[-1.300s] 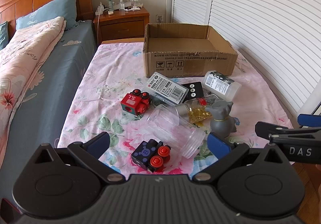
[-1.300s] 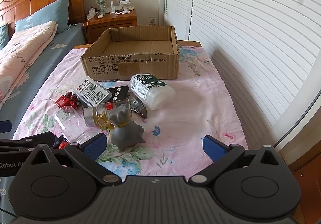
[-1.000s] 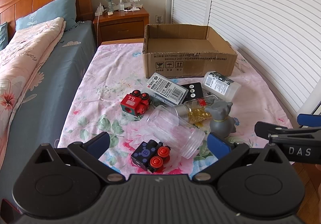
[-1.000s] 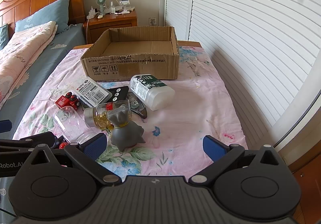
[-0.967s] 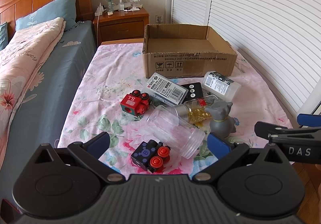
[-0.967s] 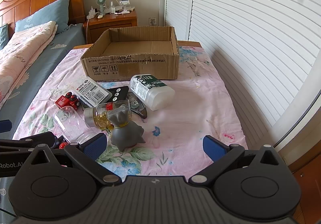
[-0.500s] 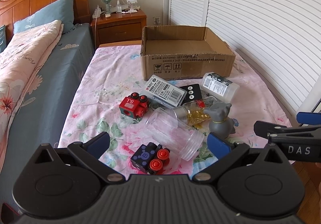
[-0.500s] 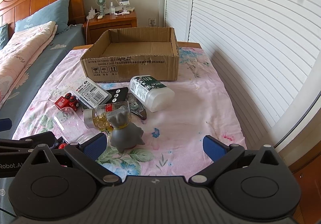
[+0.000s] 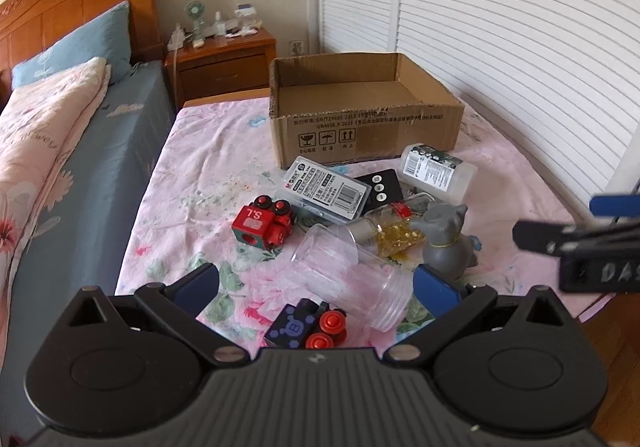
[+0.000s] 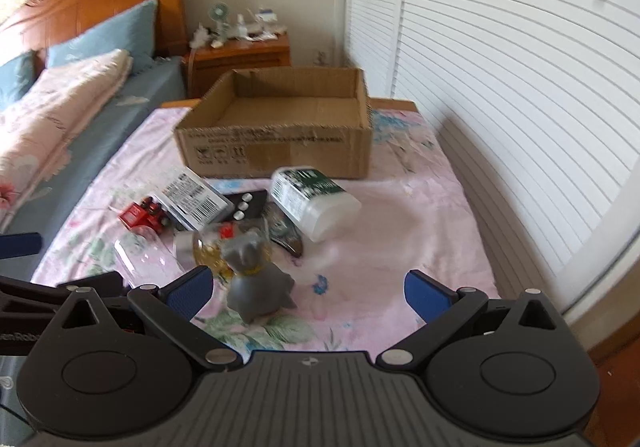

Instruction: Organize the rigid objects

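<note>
An open cardboard box (image 9: 360,127) (image 10: 276,151) stands empty at the back of the floral tabletop. In front lie a red toy engine (image 9: 264,225), a dark blue toy engine (image 9: 308,325), a clear plastic jar (image 9: 352,275), a bottle of yellow capsules (image 9: 394,233), a grey cat figure (image 9: 448,241) (image 10: 256,279), a white labelled bottle (image 9: 436,169) (image 10: 312,199), a barcode case (image 9: 326,187) and a black remote (image 9: 378,187). My left gripper (image 9: 316,285) is open above the blue engine and jar. My right gripper (image 10: 306,293) is open, with the cat figure near its left finger.
A bed with a blue sheet and pink quilt (image 9: 48,151) lies to the left. A wooden nightstand (image 9: 224,63) with small items stands behind. White louvred doors (image 9: 500,31) run along the right. The table's right edge (image 10: 492,279) drops to a wooden floor.
Both grippers have moved forward and lower toward the objects. The right view has swung left and is blurred with motion. Nothing has been picked up; both stay open.
</note>
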The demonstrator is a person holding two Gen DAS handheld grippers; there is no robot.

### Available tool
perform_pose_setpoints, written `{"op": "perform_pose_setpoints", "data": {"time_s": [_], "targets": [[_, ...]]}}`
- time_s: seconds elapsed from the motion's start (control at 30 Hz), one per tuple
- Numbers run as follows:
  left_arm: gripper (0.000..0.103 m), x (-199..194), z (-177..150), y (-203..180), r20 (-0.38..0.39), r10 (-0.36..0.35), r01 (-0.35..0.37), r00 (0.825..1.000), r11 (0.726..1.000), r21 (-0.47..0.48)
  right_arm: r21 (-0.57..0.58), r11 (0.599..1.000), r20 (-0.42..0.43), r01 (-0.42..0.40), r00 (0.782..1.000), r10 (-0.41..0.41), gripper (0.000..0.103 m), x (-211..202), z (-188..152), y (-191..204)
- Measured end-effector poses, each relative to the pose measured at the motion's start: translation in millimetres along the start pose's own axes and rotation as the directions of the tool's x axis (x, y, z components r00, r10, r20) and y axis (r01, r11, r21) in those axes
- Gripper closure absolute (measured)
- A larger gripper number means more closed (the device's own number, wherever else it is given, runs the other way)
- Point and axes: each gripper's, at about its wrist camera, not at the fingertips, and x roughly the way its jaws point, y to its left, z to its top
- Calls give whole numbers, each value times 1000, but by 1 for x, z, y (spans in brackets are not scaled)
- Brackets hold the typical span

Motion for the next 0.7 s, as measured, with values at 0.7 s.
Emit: {"op": "perform_pose_setpoints", "data": {"time_s": [0.7], "targets": [[1, 43, -39, 32, -39, -112, 117, 993, 983, 140, -55, 992, -66, -113, 992, 110, 0, 77, 10, 18]]}}
